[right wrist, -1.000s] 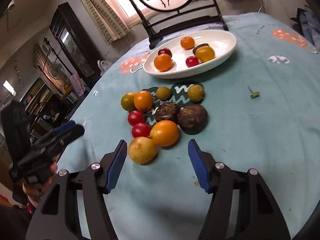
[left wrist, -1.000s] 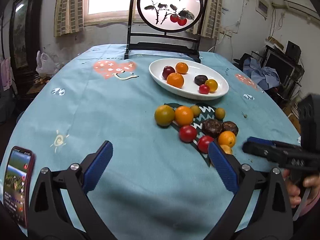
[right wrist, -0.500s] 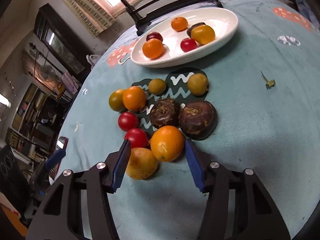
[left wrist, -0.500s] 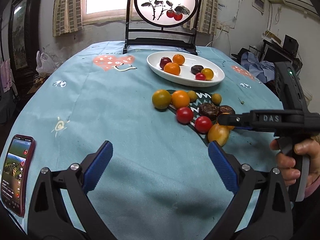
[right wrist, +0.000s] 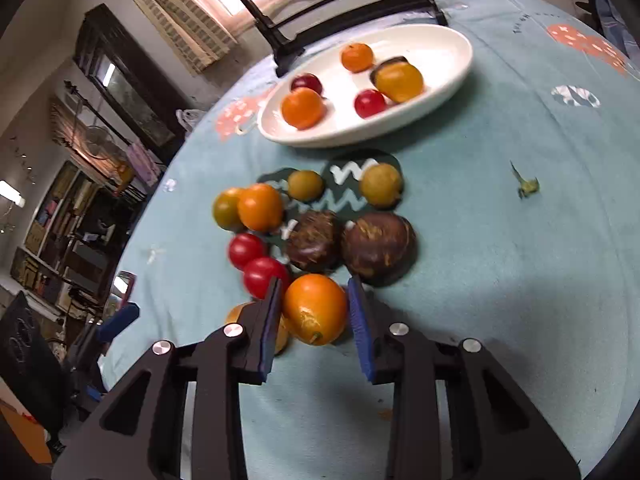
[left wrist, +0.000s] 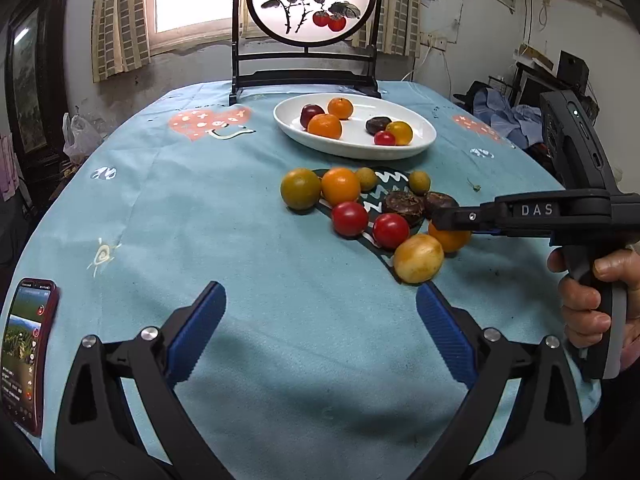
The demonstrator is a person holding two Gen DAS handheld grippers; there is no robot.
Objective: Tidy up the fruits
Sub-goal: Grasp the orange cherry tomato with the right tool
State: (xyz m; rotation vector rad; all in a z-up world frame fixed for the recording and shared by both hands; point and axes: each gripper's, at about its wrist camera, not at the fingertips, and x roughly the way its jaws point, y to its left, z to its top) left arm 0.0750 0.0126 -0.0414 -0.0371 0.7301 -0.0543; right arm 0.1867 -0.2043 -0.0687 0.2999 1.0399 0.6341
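A white oval plate (left wrist: 416,142) (right wrist: 452,52) holds several fruits. More fruits lie in a cluster on the blue cloth in front of it. My right gripper (right wrist: 316,300) has its blue pads on both sides of an orange fruit (right wrist: 315,307), close against it; that fruit (left wrist: 452,238) shows under its fingers (left wrist: 472,216) in the left wrist view. A yellow fruit (left wrist: 418,258) lies beside it. My left gripper (left wrist: 320,320) is open and empty, above bare cloth short of the cluster.
A red phone (left wrist: 24,356) lies at the table's left front edge. A framed round screen (left wrist: 308,4) stands behind the plate. Two dark brown fruits (right wrist: 376,248) and two red tomatoes (right wrist: 260,274) crowd the orange fruit. A small green stem (right wrist: 526,186) lies to the right.
My right gripper has moved forward over the cluster and narrowed its jaws around the orange fruit. My left gripper has stayed open, drawing back slightly.
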